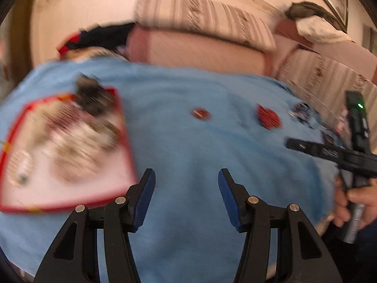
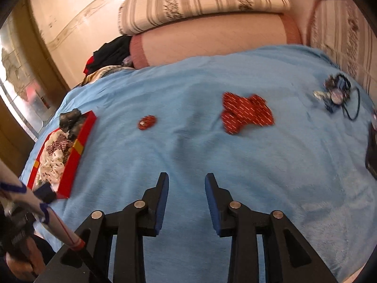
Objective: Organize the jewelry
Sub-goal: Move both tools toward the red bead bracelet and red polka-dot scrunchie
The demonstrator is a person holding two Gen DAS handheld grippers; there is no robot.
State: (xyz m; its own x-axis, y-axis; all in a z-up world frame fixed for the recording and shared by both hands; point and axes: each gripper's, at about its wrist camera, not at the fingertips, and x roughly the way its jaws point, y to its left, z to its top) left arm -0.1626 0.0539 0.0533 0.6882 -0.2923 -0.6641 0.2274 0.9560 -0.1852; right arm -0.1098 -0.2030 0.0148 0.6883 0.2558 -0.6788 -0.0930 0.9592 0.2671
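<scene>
Two hand-held grippers hang over a blue blanket (image 2: 188,146) spread before a row of striped cushions (image 2: 202,2), both with their blue-padded jaws apart and nothing between them. The left gripper (image 1: 186,186) hovers just beside a red-rimmed box (image 1: 128,141) lying at the left of the blanket; the right gripper (image 2: 186,188) hangs over bare blanket near the front edge, well apart from any piece. The box already holds a jumble of pale, speckled and checked items, with a dark lump (image 2: 70,120) sitting at its far corner, though blur in the left wrist view makes it impossible to say what each one is. Still out on the blanket are a small red round piece (image 2: 146,122) near the middle, a larger red patterned piece (image 2: 247,113) to its right, and a tangle of blue-and-silver jewelry with a dark cord (image 2: 337,94) near the far right edge. Judging by this spread, the sorting appears partly done: some items are gathered in the box, while at least three remain loose and well apart from it. Neither gripper holds or touches any of them, so each loose piece would yet need to be picked up and carried to the box.
</scene>
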